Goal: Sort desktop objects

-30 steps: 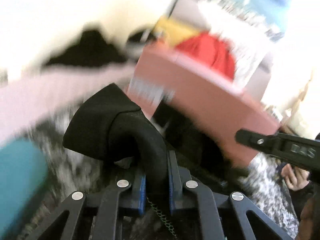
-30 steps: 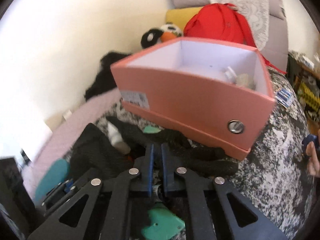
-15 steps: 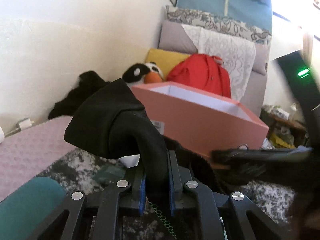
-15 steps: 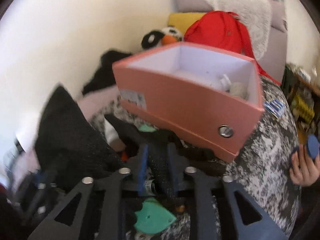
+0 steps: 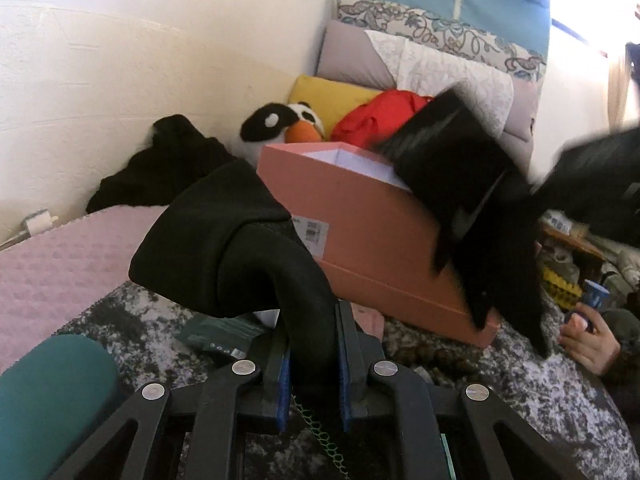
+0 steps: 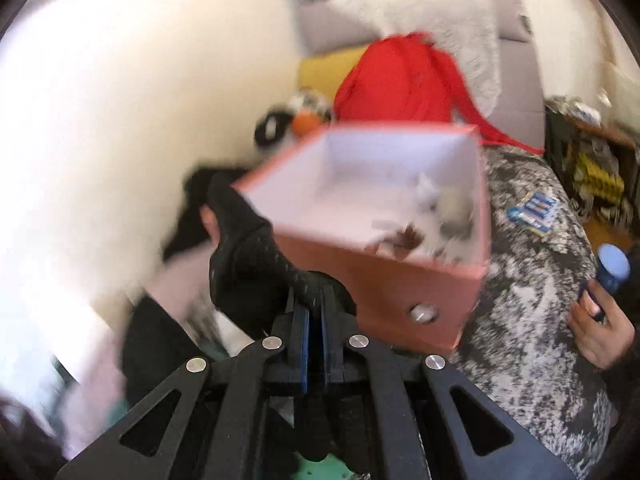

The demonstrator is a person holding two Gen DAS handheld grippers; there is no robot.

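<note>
My left gripper point(image 5: 312, 332) is shut on a black cloth item point(image 5: 224, 240) and holds it up in front of an open pink box point(image 5: 372, 240). My right gripper point(image 6: 314, 300) is shut on another black knitted cloth point(image 6: 244, 248) and holds it at the near left corner of the pink box point(image 6: 384, 264). In the left wrist view that cloth point(image 5: 460, 172) hangs blurred over the box's right end. Small pale items point(image 6: 444, 208) lie inside the box.
The box sits on a grey speckled cover point(image 5: 540, 392). A red backpack point(image 6: 400, 80), a penguin plush point(image 5: 280, 128), a yellow pillow and a black garment point(image 5: 168, 168) line the wall. A person's hand with a blue cup point(image 6: 600, 300) is at right. A teal object point(image 5: 48, 392) lies at left.
My right gripper has lifted its black cloth from the cover up to the box's rim. My left gripper still holds its cloth and has steadied facing the box.
</note>
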